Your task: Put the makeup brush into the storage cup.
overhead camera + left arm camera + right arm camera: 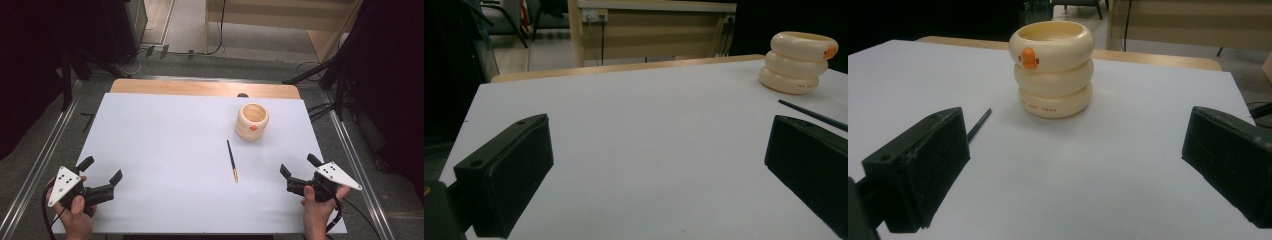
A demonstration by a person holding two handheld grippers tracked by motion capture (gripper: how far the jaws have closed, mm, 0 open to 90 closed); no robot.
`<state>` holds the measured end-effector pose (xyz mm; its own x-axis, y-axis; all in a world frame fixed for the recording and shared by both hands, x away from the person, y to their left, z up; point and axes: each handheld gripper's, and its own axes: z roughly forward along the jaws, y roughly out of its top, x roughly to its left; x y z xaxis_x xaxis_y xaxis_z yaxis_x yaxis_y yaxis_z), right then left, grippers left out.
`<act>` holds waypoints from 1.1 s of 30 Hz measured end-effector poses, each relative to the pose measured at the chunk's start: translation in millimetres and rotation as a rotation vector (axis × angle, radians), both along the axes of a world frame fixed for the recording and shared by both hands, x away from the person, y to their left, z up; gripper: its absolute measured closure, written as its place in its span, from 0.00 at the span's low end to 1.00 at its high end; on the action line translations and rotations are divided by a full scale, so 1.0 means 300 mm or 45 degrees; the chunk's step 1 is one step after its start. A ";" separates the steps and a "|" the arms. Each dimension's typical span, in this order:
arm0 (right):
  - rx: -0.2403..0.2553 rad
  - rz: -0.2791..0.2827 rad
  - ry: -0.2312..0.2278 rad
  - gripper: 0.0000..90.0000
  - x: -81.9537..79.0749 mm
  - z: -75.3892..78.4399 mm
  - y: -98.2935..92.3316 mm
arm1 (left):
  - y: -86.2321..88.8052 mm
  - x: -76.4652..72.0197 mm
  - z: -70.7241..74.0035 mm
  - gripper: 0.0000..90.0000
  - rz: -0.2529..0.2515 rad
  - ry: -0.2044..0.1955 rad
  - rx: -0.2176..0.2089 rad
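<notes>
Left gripper [102, 170] and right gripper [299, 166] both gape wide, empty, at the white table's [165, 145] near corners; thin black brush [232, 160] lies between, just before the cream ringed pot [252, 121].

Left tongs [102, 171] and right tongs [298, 166] low, level, well apart, jaws wide, nothing between.

The white table [165, 150] lies bare across its left and near parts. Right of centre a pen [232, 160] lies flat; beyond it, far right, stands a cream ringed cup [252, 121].
</notes>
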<state>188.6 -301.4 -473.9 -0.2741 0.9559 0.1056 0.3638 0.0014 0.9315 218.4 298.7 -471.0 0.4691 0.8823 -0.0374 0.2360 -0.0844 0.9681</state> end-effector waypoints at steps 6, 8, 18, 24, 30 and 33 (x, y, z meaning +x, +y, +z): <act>-0.024 0.034 0.031 0.00 0.006 0.020 0.021 | -0.008 0.001 -0.003 0.00 0.004 0.011 0.020; -0.017 0.044 0.062 0.00 0.019 0.036 0.040 | -0.013 0.001 -0.004 0.00 -0.003 0.013 0.028; -0.128 0.112 0.220 0.05 0.114 0.077 0.173 | -0.036 -0.005 -0.002 0.00 -0.028 0.012 0.065; -0.186 0.150 0.310 0.08 0.169 0.097 0.240 | -0.042 -0.001 -0.005 0.00 -0.039 0.019 0.076; -0.252 0.182 0.430 0.11 0.234 0.108 0.313 | -0.044 -0.002 -0.005 0.00 -0.042 0.024 0.075; -0.285 0.187 0.501 0.13 0.269 0.104 0.348 | -0.046 -0.001 -0.005 0.00 -0.046 0.021 0.073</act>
